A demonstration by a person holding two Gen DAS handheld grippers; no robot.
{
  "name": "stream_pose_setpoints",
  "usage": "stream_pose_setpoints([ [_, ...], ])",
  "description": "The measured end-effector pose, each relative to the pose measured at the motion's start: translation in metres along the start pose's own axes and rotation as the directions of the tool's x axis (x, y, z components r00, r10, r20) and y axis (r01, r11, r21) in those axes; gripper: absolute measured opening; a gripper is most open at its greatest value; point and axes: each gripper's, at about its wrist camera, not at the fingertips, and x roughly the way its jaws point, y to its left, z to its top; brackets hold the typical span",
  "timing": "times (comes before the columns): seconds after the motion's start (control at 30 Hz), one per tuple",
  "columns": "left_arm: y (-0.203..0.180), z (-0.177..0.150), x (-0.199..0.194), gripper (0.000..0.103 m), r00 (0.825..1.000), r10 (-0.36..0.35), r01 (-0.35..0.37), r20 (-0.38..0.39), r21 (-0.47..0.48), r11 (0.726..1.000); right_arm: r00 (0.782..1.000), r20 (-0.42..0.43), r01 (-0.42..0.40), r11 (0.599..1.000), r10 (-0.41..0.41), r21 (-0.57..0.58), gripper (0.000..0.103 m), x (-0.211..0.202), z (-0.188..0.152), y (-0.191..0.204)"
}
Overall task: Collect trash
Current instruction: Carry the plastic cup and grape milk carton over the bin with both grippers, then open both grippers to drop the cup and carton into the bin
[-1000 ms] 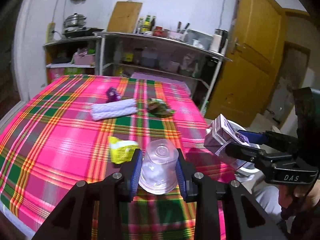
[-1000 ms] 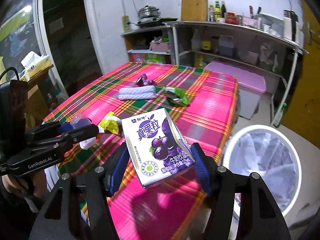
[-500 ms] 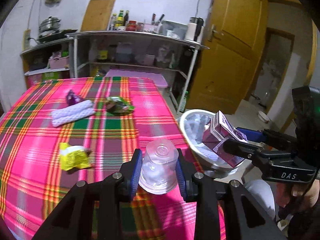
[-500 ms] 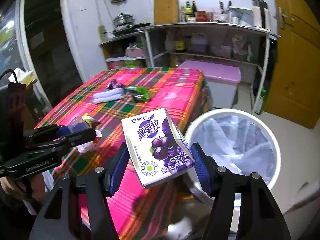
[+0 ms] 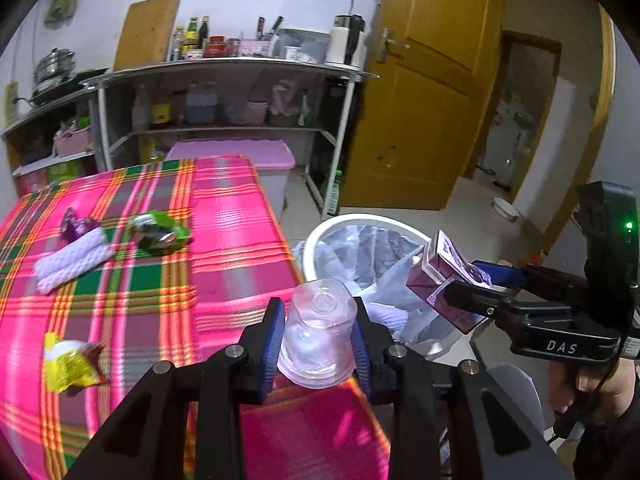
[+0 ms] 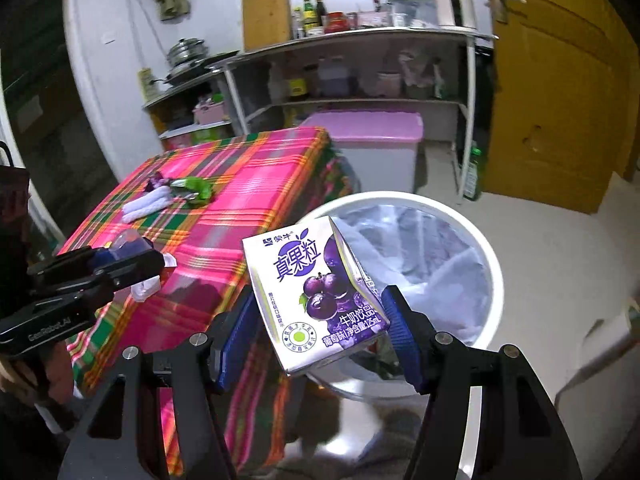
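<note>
The left gripper (image 5: 318, 332) is clamped on a clear plastic cup (image 5: 318, 336), held bottom-forward over the near right corner of the bench (image 5: 232, 232) with its pink plaid cloth. The right gripper (image 6: 320, 328) pinches a purple milk carton (image 6: 316, 296) just above the near rim of the white trash bin (image 6: 490, 264), which stands right of the bench. A yellow wrapper (image 5: 70, 364), green wrapper (image 5: 160, 232), purple wrapper (image 5: 76, 226) and white foam sleeve (image 5: 72, 260) lie on the cloth.
</note>
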Motion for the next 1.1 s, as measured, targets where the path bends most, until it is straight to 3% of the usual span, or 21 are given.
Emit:
stream_pose_setpoints([
  [0.47, -0.031, 0.013, 0.062, 0.033, 0.994, -0.064, 0.067, -0.084, 0.035, 0.997, 0.997, -0.063, 0.049, 0.994, -0.043, 0.094, 0.064, 0.019, -0.008, -0.045],
  [0.9, -0.043, 0.02, 0.117, 0.033, 0.978, -0.105, 0.111, -0.182, 0.021, 0.994, 0.988, -0.137, 0.081, 0.99, -0.064, 0.119, 0.065, 0.046, -0.011, -0.067],
  [1.03, -0.04, 0.02, 0.128, 0.046, 0.971, -0.118, 0.12, -0.207, -0.006, 0.993, 0.985, -0.156, 0.097, 0.987, -0.076, 0.13, 0.065, 0.054, -0.013, -0.071],
  [1.1, -0.038, 0.019, 0.129, 0.047, 0.97, -0.126, 0.125, -0.209, -0.02, 0.992, 0.985, -0.155, 0.096, 0.987, -0.075, 0.132, 0.065, 0.054, -0.014, -0.072],
])
